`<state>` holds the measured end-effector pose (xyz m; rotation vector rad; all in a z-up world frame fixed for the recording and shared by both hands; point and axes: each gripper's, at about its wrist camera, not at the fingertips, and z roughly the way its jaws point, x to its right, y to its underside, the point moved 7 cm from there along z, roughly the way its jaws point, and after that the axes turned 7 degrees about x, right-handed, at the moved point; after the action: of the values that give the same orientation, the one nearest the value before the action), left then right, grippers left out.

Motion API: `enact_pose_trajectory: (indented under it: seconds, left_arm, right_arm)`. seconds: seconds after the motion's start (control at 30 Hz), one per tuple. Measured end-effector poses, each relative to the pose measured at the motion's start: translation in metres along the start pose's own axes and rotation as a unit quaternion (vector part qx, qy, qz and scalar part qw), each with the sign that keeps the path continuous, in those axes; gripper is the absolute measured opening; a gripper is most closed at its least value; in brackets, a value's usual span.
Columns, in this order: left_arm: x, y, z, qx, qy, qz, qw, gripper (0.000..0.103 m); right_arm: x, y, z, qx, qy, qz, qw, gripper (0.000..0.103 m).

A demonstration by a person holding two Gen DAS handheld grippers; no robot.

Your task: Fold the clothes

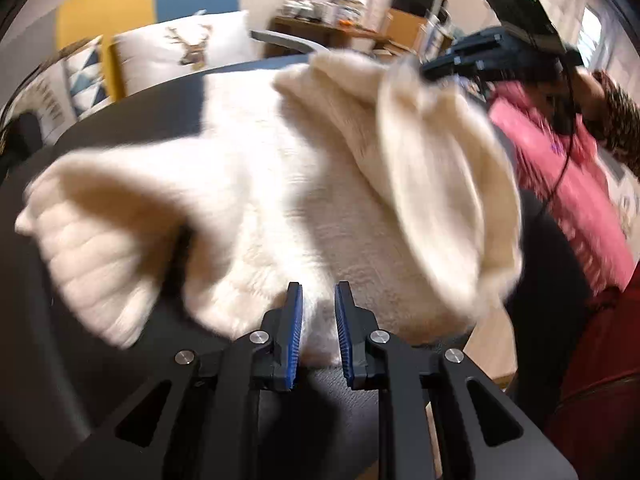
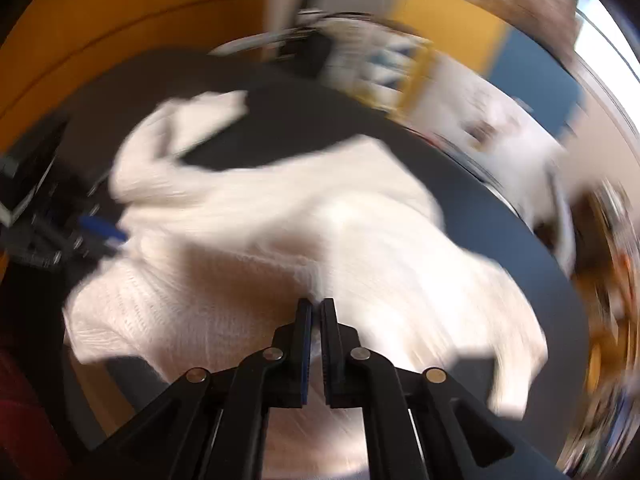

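- On the round dark-grey tabletop lies the cream-white knitted sweater, spread across most of the surface.
- Left gripper: jaws stand slightly apart at the sweater's near hem; sweater fabric sits between the blue pads, but whether they press it cannot be told.
- Right gripper: jaws pressed together, pinching a fold of the sweater, which rises to it from the tabletop.
- Right wrist view is motion-blurred.
- A person's pink sleeve shows beside the table.
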<state>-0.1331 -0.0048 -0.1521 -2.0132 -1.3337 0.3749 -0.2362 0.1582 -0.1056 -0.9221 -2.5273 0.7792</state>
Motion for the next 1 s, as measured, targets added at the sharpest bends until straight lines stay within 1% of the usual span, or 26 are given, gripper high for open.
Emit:
enact_pose_trajectory:
  seconds: [0.07,0.1,0.17,0.23,0.27,0.3,0.33,0.37,0.43,0.5,0.53,0.57,0.6,0.63,0.67,0.73,0.77,0.83,0.87,0.93,1.0]
  left_arm:
    - [0.011,-0.001,0.009,-0.014,0.003,0.035,0.9993,0.032]
    - [0.013,-0.002,0.012,-0.015,0.003,0.047,0.9988,0.034]
    - [0.018,-0.002,0.015,-0.02,0.005,0.069,0.9974,0.045]
    - [0.02,-0.002,0.015,-0.026,0.009,0.078,0.9965,0.049]
    - [0.021,-0.002,0.015,-0.03,0.011,0.084,0.996,0.052]
    - [0.023,0.001,0.012,-0.035,0.014,0.094,0.9948,0.053]
    - [0.026,0.004,0.01,-0.041,0.015,0.109,0.9931,0.057]
    - [0.03,0.008,0.007,-0.048,0.015,0.131,0.9901,0.061]
    - [0.037,0.014,0.006,-0.061,0.017,0.162,0.9847,0.064]
    - [0.045,0.019,0.009,-0.077,0.024,0.196,0.9773,0.066]
    - [0.048,0.021,0.009,-0.077,0.025,0.21,0.9744,0.067]
    - [0.052,0.022,0.011,-0.076,0.027,0.22,0.9721,0.071]
    - [0.054,0.023,0.013,-0.074,0.028,0.23,0.9699,0.073]
    - [0.055,0.024,0.015,-0.068,0.027,0.232,0.97,0.078]
    - [0.054,0.023,0.017,-0.059,0.029,0.224,0.9724,0.082]
    - [0.053,0.023,0.017,-0.051,0.03,0.205,0.977,0.083]
    - [0.054,0.023,0.015,-0.044,0.031,0.2,0.9782,0.084]
    - [0.054,0.024,0.015,-0.036,0.028,0.197,0.9793,0.084]
    - [0.054,0.024,0.015,-0.032,0.027,0.196,0.9797,0.085]
    - [0.053,0.025,0.014,-0.029,0.031,0.196,0.9796,0.085]
    - [0.05,0.023,0.015,-0.027,0.037,0.2,0.9788,0.085]
  right_arm:
    - [0.023,0.018,-0.004,-0.013,0.034,0.045,0.998,0.001]
    - [0.036,0.035,-0.003,-0.024,0.047,0.065,0.997,0.0]
    - [0.057,0.065,-0.001,-0.031,0.046,0.102,0.993,0.001]
    - [0.058,0.082,-0.003,-0.023,0.024,0.126,0.992,0.003]
    - [0.053,0.086,-0.006,-0.015,0.016,0.124,0.992,0.003]
    - [0.046,0.085,-0.012,-0.005,0.01,0.109,0.994,0.008]
    - [0.039,0.082,-0.018,0.005,0.003,0.09,0.996,0.018]
    - [0.032,0.079,-0.025,0.015,-0.003,0.072,0.997,0.022]
    - [0.009,0.064,-0.041,0.029,-0.036,0.015,0.999,0.023]
    - [-0.021,0.038,-0.049,0.038,-0.07,-0.062,0.995,0.025]
    - [-0.037,0.024,-0.051,0.04,-0.088,-0.108,0.989,0.026]
    - [-0.053,0.01,-0.054,0.042,-0.107,-0.154,0.981,0.027]
    - [-0.066,-0.003,-0.05,0.032,-0.121,-0.183,0.975,0.028]
    - [-0.078,-0.015,-0.043,0.017,-0.133,-0.206,0.969,0.03]
    - [-0.09,-0.027,-0.037,0.003,-0.144,-0.229,0.963,0.031]
    - [-0.113,-0.052,-0.025,-0.025,-0.167,-0.275,0.947,0.035]
    - [-0.123,-0.058,-0.013,-0.051,-0.167,-0.291,0.941,0.036]
    - [-0.137,-0.062,0.015,-0.108,-0.157,-0.32,0.928,0.037]
    - [-0.142,-0.059,0.029,-0.131,-0.155,-0.335,0.92,0.037]
    - [-0.15,-0.045,0.055,-0.177,-0.153,-0.358,0.904,0.039]
    - [-0.155,-0.028,0.072,-0.219,-0.158,-0.365,0.891,0.043]
